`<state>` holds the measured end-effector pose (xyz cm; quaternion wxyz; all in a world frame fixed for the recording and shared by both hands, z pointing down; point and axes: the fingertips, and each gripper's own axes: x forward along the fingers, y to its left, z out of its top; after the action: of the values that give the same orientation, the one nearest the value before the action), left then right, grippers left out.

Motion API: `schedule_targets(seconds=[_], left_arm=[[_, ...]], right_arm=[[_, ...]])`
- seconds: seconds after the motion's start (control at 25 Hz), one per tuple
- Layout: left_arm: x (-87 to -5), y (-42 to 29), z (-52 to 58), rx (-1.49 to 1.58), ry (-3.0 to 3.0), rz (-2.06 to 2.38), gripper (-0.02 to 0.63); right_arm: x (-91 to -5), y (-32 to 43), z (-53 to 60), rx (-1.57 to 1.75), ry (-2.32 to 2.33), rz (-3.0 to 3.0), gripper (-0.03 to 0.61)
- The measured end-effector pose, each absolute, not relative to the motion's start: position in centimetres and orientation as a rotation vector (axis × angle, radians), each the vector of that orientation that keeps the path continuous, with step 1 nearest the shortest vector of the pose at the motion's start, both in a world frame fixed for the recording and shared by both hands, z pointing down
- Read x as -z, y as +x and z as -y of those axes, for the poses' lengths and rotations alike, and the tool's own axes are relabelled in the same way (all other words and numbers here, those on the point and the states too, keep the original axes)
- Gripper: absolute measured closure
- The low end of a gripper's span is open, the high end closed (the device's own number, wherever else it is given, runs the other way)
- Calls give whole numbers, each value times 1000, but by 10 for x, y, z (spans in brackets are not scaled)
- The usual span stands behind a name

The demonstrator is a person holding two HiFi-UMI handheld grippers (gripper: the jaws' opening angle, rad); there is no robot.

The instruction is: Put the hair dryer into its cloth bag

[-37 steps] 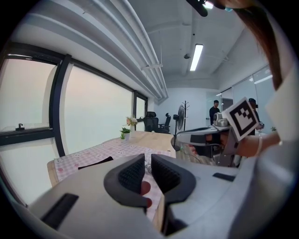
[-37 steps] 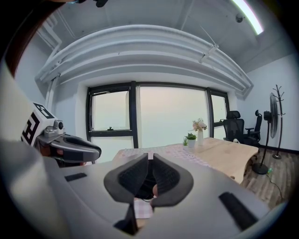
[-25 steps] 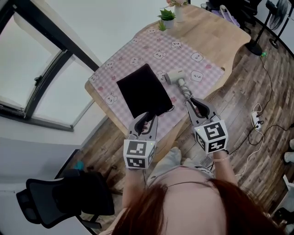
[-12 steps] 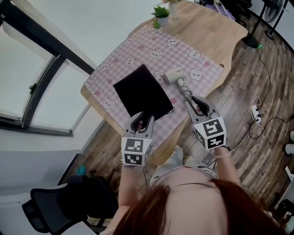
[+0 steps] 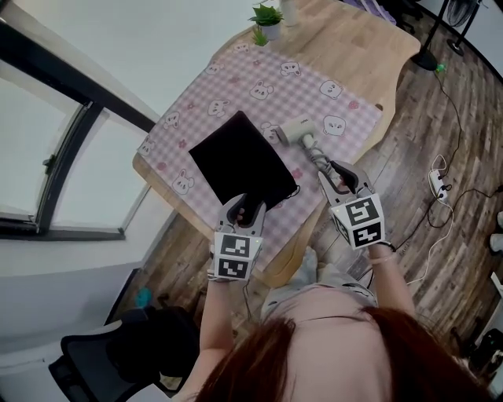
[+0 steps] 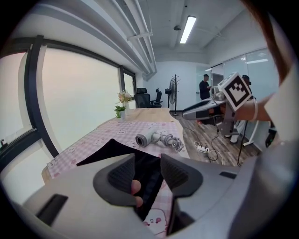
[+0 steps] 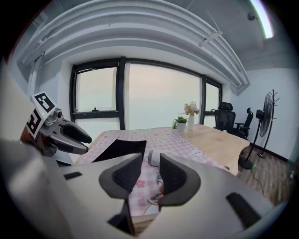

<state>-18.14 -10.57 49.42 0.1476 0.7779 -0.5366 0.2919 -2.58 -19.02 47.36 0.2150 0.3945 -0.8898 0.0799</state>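
Note:
A flat black cloth bag (image 5: 240, 163) lies on the pink checked tablecloth (image 5: 236, 94). To its right lies the white hair dryer (image 5: 293, 130), with its coiled cord (image 5: 317, 155) trailing toward the near table edge. My left gripper (image 5: 244, 210) hovers at the bag's near edge, and the bag (image 6: 112, 151) shows beyond its jaws. My right gripper (image 5: 343, 174) hangs just short of the cord, with the dryer (image 7: 153, 157) ahead of it. Both grippers' jaws have just been opening. Nothing is between either pair.
The wooden table (image 5: 369, 47) carries a small potted plant (image 5: 266, 17) at its far end. On the plank floor to the right lie a power strip (image 5: 437, 182) and cables. A black office chair (image 5: 118, 353) stands at the lower left. People stand far off (image 6: 204, 87).
Both grippers have come down and forward toward the table's near edge. Their jaws stand wider apart than before. The bag and dryer have not moved.

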Motion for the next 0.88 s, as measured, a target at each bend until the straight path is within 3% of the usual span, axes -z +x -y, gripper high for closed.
schedule_targets(seconds=[0.88], left_arm=[[-581,-200,120,-1113,2229,1332,440]], right_arm=[[-552,-32,234,-299,1103,2307,397]])
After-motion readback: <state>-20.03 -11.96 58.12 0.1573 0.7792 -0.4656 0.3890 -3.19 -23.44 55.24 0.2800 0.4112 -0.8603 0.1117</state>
